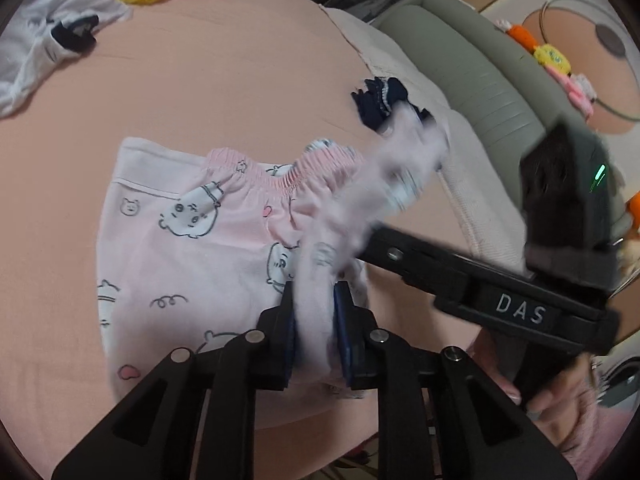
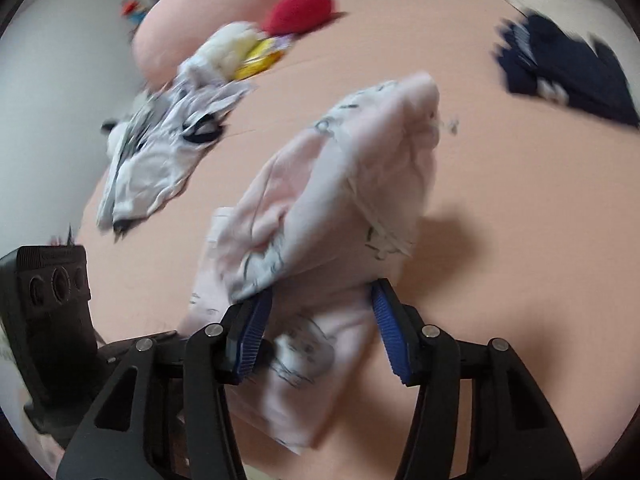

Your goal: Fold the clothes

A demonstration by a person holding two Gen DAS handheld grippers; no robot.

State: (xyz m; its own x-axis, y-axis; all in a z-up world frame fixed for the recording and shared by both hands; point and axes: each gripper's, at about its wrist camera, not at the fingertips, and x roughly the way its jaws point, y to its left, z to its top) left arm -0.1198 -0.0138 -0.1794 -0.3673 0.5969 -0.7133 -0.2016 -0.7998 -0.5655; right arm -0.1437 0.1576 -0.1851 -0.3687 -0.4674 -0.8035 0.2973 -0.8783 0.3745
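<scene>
Only the left wrist view shows the pink pyjama bottoms' elastic waistband

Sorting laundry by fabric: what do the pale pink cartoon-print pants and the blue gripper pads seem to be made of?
The pale pink cartoon-print pants look like soft, matte cotton knit, probably jersey: they drape limply and the elastic waistband gathers finely. The blue gripper pads look like ribbed rubber or soft plastic, judging by their fine parallel ridges; which one is unclear.

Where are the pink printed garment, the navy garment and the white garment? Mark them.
pink printed garment [image 1: 188,240], left wrist view, flat printed front.
navy garment [image 2: 576,68], right wrist view, middle of the fabric.
white garment [image 2: 156,160], right wrist view, crumpled middle.
</scene>
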